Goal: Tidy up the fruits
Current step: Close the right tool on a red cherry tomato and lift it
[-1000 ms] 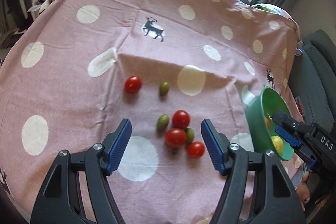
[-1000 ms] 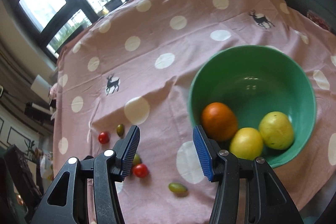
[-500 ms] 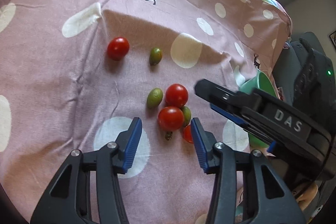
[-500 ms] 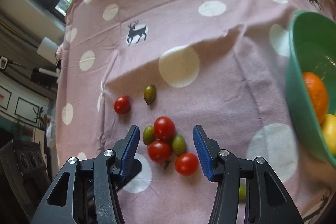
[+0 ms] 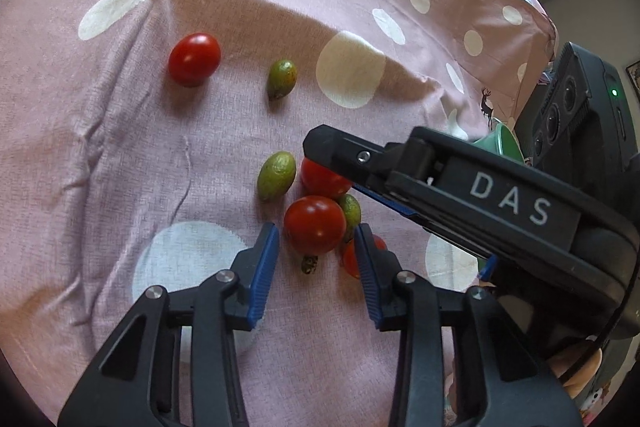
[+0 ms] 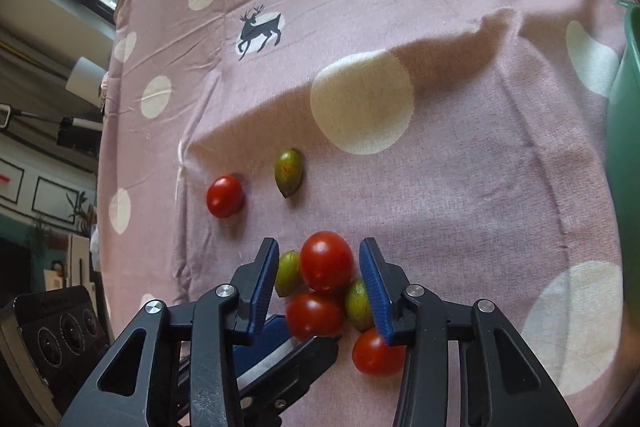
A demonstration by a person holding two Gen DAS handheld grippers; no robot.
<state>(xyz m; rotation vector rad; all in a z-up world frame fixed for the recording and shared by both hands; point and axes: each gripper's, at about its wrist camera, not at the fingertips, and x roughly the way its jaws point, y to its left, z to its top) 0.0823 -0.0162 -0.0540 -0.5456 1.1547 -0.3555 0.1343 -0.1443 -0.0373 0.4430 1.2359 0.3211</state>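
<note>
left gripper: jaws just narrowing, tomato between, seemingly untouched | right gripper: also narrowing, straddling upper tomato, lower centre, gaps visible

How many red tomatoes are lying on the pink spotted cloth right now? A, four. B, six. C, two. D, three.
A: the right wrist view shows four red tomatoes, one lone tomato off to the left, plus three in the cluster, the top one, the middle one and the lowest one; the other small fruits are green.
</note>
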